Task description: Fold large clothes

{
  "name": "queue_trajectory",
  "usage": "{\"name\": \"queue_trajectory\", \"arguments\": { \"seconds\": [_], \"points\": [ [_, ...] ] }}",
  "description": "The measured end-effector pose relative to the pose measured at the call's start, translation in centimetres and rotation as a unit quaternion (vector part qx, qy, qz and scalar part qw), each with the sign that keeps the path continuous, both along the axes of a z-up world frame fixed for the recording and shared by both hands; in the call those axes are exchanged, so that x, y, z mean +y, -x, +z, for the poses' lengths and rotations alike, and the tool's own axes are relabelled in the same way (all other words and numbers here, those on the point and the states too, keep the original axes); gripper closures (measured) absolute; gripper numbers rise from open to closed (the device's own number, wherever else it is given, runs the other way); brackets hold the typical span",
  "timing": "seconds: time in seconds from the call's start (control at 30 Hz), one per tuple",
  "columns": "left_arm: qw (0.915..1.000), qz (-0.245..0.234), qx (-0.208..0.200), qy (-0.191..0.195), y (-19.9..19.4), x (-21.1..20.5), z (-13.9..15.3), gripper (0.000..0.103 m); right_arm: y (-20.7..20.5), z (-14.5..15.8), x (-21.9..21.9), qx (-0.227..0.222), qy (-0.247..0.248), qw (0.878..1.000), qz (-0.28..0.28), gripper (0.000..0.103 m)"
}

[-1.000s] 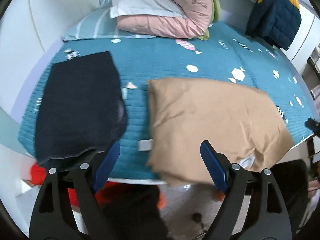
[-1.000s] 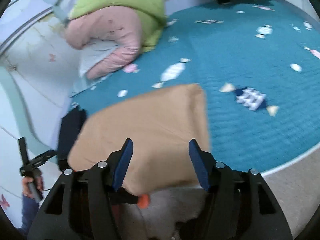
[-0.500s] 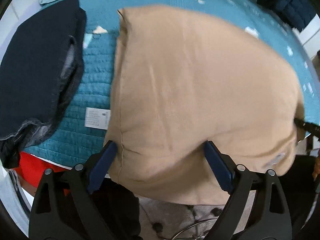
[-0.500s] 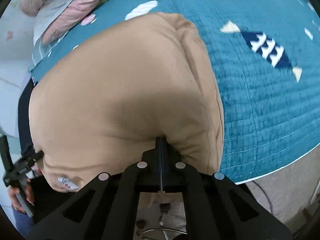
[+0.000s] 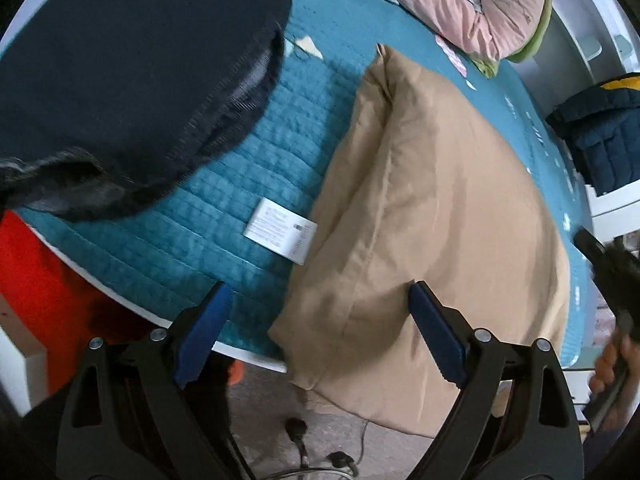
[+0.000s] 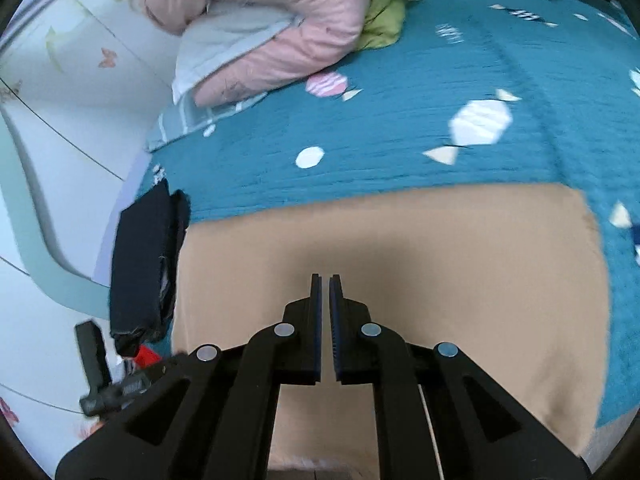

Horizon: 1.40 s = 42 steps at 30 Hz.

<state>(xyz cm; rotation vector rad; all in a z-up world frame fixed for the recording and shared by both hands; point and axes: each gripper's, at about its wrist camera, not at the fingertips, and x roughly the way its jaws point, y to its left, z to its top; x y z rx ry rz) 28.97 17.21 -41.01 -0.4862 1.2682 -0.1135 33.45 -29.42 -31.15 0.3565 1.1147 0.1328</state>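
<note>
A folded tan garment (image 5: 432, 208) lies on the teal bed cover (image 5: 224, 216), its near edge hanging over the bed's front edge; a white care label (image 5: 280, 235) sticks out on its left. My left gripper (image 5: 316, 332) is open, its jaws straddling the garment's near left corner without gripping it. In the right wrist view the tan garment (image 6: 400, 240) fills the foreground. My right gripper (image 6: 325, 300) hovers over it with the jaws almost together and nothing between them. A folded dark navy garment (image 5: 132, 72) lies to the left.
A pink quilt (image 6: 272, 28) and green bedding (image 6: 384, 12) are piled at the head of the bed. A navy and yellow jacket (image 5: 600, 136) lies at the far right. Something red (image 5: 36, 280) is below the bed edge, with cables on the floor (image 5: 304, 440).
The right gripper let go of the tan garment's edge and rose above it, jaws still nearly closed. The left gripper shifted left and tilted, still open at the garment's near corner.
</note>
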Motion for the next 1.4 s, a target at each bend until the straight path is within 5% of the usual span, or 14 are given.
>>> {"name": "queue_trajectory", "arguments": {
  "seconds": [0.13, 0.2, 0.43, 0.63, 0.83, 1.03, 1.2, 1.27, 1.4],
  "points": [
    [0.9996, -0.024, 0.01, 0.011, 0.1, -1.4, -1.0, 0.013, -2.3, -5.6, -0.2, 0.077, 0.01, 0.997, -0.023, 0.103],
    [0.9994, -0.026, 0.012, 0.022, -0.2, -1.6, -1.5, 0.012, -2.5, -7.8, -1.5, 0.093, -0.034, 0.994, -0.038, 0.103],
    [0.9991, -0.039, 0.004, 0.016, 0.0, -1.8, -1.6, 0.012, 4.0, -4.3, -1.1, 0.078, -0.068, 0.995, -0.004, 0.099],
    [0.9987, -0.051, 0.001, 0.002, -0.1, -2.9, -1.6, 0.01, 7.9, -8.2, -1.3, 0.07, -0.065, 0.995, -0.026, 0.103],
    [0.9989, -0.036, 0.024, 0.021, 0.6, -3.2, -1.7, 0.01, 9.6, -5.8, -1.8, 0.071, -0.078, 0.994, -0.031, 0.103],
    [0.9985, -0.042, 0.033, 0.012, 1.1, -4.2, -1.8, 0.011, 10.7, -8.4, -2.7, 0.086, -0.12, 0.989, -0.027, 0.103],
    [0.9983, -0.056, 0.017, 0.005, 1.3, -5.8, -0.1, 0.046, 11.6, -6.1, -1.9, 0.047, -0.115, 0.992, -0.012, 0.096],
    [0.9985, -0.054, 0.007, 0.004, 1.5, -6.1, 0.7, 0.074, 12.1, -5.3, -1.6, 0.029, -0.107, 0.994, -0.009, 0.094],
    [0.998, -0.053, -0.035, 0.001, 2.2, -7.2, 4.3, 0.084, 14.3, -2.7, -1.0, -0.027, -0.097, 0.995, 0.004, 0.082]
  ]
}}
